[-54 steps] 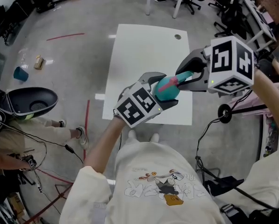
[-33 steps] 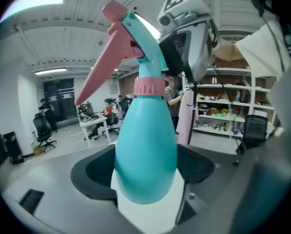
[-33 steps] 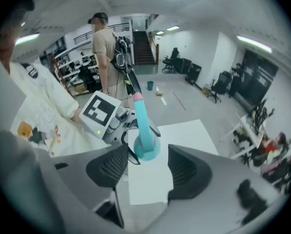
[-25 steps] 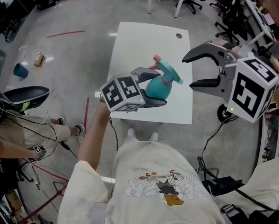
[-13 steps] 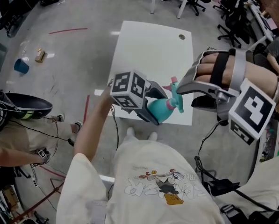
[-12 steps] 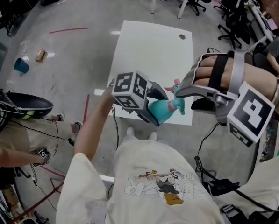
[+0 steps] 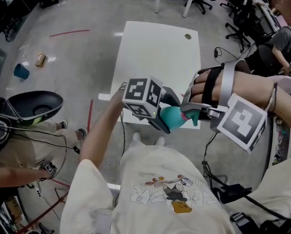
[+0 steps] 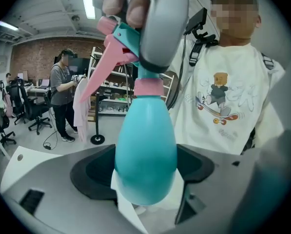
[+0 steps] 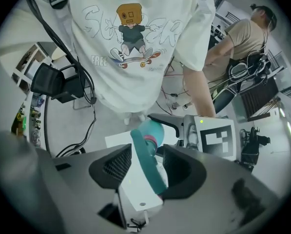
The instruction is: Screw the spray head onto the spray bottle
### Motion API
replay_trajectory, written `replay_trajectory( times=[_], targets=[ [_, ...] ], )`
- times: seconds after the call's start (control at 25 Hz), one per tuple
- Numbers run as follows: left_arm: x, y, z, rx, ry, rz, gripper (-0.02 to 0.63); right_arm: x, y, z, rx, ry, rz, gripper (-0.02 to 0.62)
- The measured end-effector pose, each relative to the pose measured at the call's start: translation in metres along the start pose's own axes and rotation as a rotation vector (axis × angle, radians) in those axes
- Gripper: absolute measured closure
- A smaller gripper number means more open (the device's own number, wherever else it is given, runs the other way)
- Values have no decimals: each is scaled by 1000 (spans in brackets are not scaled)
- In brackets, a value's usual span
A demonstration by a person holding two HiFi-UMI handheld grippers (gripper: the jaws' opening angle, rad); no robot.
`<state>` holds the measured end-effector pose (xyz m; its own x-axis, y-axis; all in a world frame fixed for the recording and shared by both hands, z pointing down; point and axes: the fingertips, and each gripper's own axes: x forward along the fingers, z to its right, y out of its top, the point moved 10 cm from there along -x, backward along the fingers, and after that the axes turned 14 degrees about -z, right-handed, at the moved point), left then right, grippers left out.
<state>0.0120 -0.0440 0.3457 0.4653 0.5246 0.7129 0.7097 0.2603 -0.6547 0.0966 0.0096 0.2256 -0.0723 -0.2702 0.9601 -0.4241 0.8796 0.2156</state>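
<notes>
Teal pear-shaped plastic spray bottle (image 8: 145, 145) is clamped in the left tongs (image 8: 145, 173). Its teal-and-pink spray head (image 9: 145, 152) lies between the right tongs (image 9: 143, 172), whose jaws have just been closing, seemingly not gripping yet.

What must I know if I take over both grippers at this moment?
Left gripper: shut on the spray bottle, held off the table.
Right gripper: jaws have just been closing around the spray head; a gap shows on one side.
Done: head sits on the neck, pink collar in place.
Left: grip the head and turn it. Its tightness cannot be seen.
</notes>
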Motion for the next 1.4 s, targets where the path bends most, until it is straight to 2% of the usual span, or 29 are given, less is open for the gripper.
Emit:
replay_trajectory(
  times=[0.12, 0.28, 0.4, 0.6, 0.96, 1.08, 1.24, 1.32, 1.4],
  targets=[
    [-3, 8, 3, 17, 9, -17, 224, -5, 4, 5, -27, -2, 13, 443],
    [-8, 17, 2, 26, 40, -46, 224, -5, 3, 2, -33, 23, 7, 459],
    [-6, 19, 2, -2, 80, -52, 224, -4, 3, 1, 23, 52, -15, 462],
    [-3, 13, 5, -107, 187, 13, 224, 3, -7, -2, 235, 87, -23, 465],
    [-30, 4, -18, -320, 412, 90, 224, 19, -68, 12, 635, 155, 20, 465],
    [-37, 4, -17, -359, 529, 67, 224, 28, -81, 11, 744, 215, 20, 465],
    [-42, 12, -8, -356, 662, 9, 225, 25, -92, 11, 888, 262, 110, 465],
    [-40, 17, -6, -363, 757, -25, 225, 25, -101, 11, 1009, 297, 158, 465],
    [-39, 20, -7, -378, 880, -63, 225, 30, -114, 10, 1179, 364, 215, 465]
  ],
)
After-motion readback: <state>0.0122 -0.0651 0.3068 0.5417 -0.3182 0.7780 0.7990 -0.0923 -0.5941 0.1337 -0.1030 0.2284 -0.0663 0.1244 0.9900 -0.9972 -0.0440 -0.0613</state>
